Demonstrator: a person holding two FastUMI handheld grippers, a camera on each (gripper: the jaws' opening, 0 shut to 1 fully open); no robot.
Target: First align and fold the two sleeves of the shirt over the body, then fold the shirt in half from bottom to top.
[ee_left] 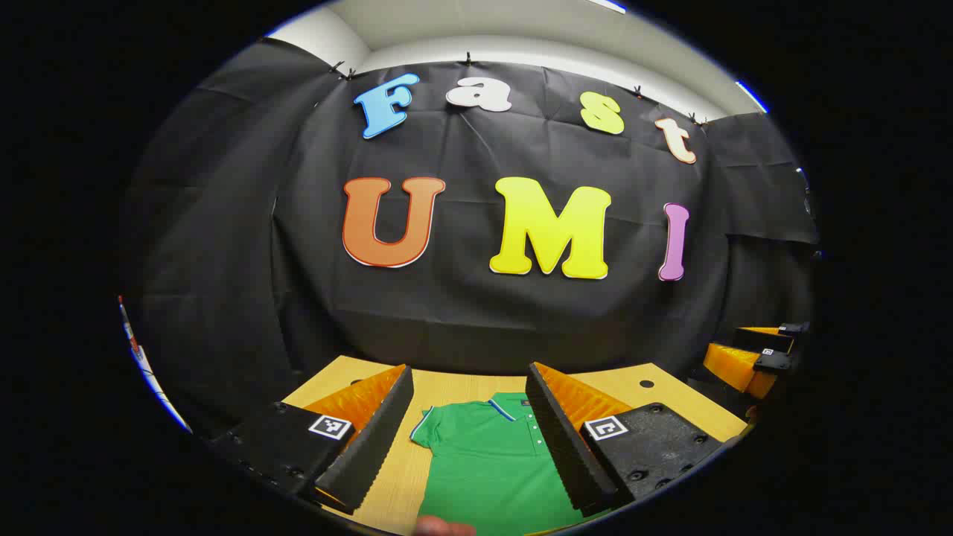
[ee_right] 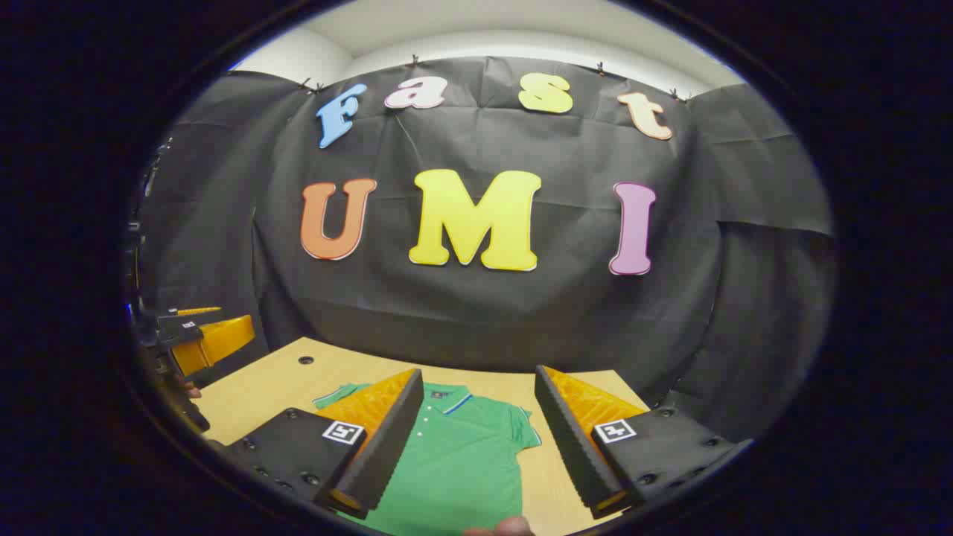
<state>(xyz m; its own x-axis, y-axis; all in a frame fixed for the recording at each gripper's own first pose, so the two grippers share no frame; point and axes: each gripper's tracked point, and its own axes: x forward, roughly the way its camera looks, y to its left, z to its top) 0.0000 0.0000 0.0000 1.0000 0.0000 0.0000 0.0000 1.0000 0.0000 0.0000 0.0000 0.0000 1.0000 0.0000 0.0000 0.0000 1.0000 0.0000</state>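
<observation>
The shirt [ee_left: 488, 461] is lying flat on the desk [ee_right: 260, 387], sleeves out and nothing folded yet (both folds seemingly remaining), while the left gripper [ee_left: 469, 424] and right gripper [ee_right: 476, 428] are hovering above it, jaws spread, pinching nothing.

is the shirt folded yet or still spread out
Spread out. The shirt lies flat on the table, both sleeves out to the sides, collar showing.
</observation>
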